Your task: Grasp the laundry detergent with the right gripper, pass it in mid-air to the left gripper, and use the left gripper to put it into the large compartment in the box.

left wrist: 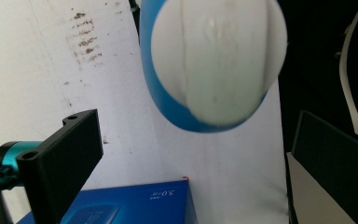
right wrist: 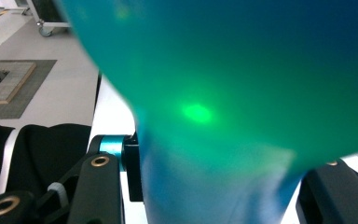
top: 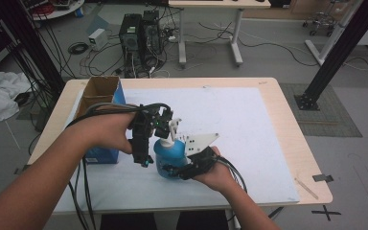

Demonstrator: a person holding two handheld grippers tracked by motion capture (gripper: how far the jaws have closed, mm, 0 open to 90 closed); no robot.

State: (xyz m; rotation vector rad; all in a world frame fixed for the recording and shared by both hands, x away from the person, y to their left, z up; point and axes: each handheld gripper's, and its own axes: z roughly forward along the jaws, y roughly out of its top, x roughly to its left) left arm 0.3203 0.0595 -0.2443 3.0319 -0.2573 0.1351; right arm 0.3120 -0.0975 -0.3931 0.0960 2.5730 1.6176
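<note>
The right gripper (top: 176,170) clamps the round blue plastic spray bottle (top: 171,154) by its body, steadying it near the table's (top: 273,110) front, so the left gripper (top: 159,125), jaws apart, can reach its white pump head (top: 172,126).

blue bottle (top: 170,155) with white top, blue box (top: 106,125).

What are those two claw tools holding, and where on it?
The right gripper clamps the blue bottle low on its body. The left gripper sits at its white pump top; a grip there cannot be told.
</note>
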